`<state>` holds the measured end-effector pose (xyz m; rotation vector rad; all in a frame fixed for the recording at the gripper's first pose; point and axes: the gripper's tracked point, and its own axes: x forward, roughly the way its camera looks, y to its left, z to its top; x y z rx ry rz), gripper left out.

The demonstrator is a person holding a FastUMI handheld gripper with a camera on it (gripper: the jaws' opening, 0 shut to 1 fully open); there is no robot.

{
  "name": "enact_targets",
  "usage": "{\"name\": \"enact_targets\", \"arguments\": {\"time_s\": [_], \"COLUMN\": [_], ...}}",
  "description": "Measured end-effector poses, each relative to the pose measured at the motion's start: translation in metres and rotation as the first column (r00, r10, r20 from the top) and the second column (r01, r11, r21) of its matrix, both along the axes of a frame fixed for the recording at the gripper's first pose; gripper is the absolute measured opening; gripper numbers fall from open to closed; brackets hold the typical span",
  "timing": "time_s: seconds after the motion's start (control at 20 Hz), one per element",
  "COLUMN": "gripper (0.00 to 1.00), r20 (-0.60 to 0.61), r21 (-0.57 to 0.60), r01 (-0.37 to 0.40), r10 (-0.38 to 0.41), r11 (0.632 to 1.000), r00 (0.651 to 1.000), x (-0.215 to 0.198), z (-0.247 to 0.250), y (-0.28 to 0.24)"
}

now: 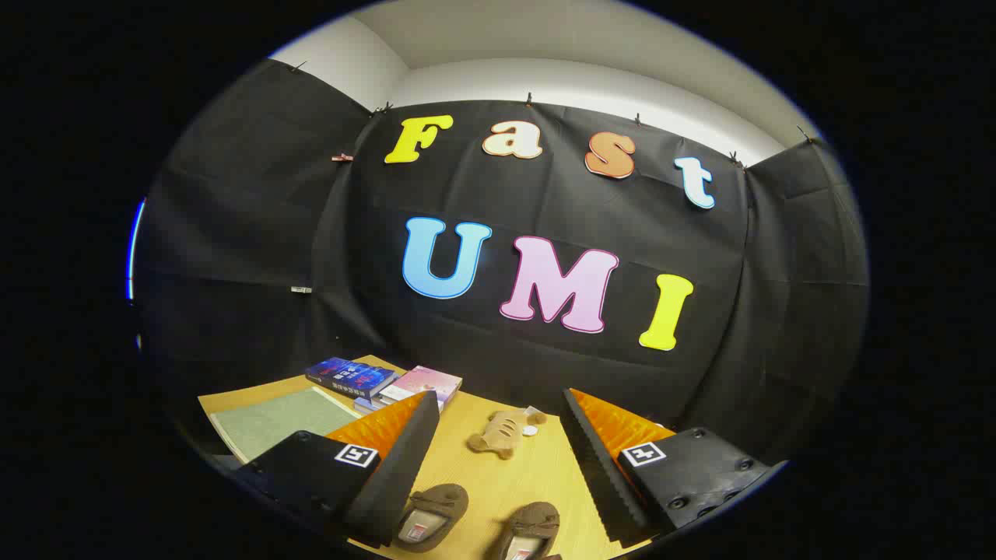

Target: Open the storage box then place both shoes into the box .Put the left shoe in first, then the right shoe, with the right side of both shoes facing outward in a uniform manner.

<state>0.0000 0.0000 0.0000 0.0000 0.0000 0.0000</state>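
My gripper (498,455): fingers apart, gripping nothing | two shoes (432,513) (529,529) between fingers on worktop (506,482) | stuffed toy (502,434) beyond | books (381,381) by wall

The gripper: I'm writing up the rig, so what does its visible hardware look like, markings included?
The gripper has two long wedge-shaped fingers, the inner face of one ribbed. Each rides on a black block with rounded corners, backed by an orange panel. Each block carries a small square black-and-white marker; screws dot the block beside the other marker.
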Motion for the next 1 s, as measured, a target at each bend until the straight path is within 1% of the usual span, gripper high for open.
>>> {"name": "enact_targets", "arguments": {"time_s": [0.45, 0.8, 1.0], "gripper": [0.97, 0.97, 0.97], "r20": [-0.024, -0.032, -0.065], "r21": [0.009, -0.009, 0.032], "r01": [-0.016, -0.017, -0.046], "r10": [0.016, 0.017, 0.048], "r11": [1.0, 1.0, 0.998], "r00": [1.0, 0.999, 0.997], "x": [0.006, 0.006, 0.008], "z": [-0.006, -0.008, -0.019], "y": [0.01, 0.012, 0.019]}}
